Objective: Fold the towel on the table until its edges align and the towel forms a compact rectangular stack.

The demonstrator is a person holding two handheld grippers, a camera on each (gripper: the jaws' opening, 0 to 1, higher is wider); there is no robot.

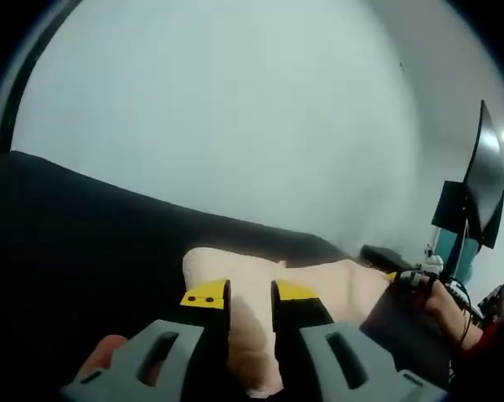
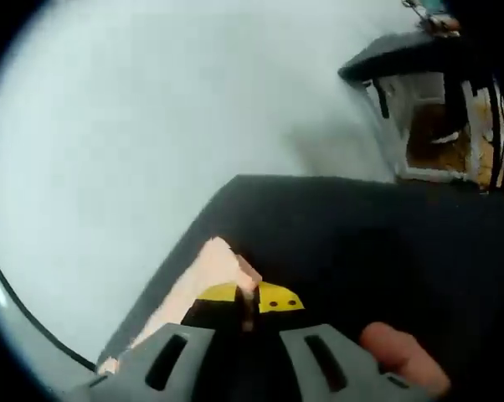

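A pale peach towel [image 1: 327,289] lies on the black table [image 1: 84,251]. My left gripper [image 1: 250,295] has a thick fold of it running between the yellow-tipped jaws, which press on the cloth from both sides. At the towel's far right side the other gripper [image 1: 393,270] comes in, held by a hand [image 1: 449,311]. In the right gripper view, the right gripper [image 2: 249,296] is shut on a corner of the towel [image 2: 203,272], which trails down to the left along the table's edge. The table [image 2: 361,243] stretches away to the right of it.
A pale wall rises behind the table in both views. A dark monitor [image 1: 485,180] on a stand is at the far right. A white cabinet with a dark top [image 2: 428,109] stands beyond the table. A fingertip [image 2: 403,356] shows beside the right jaw.
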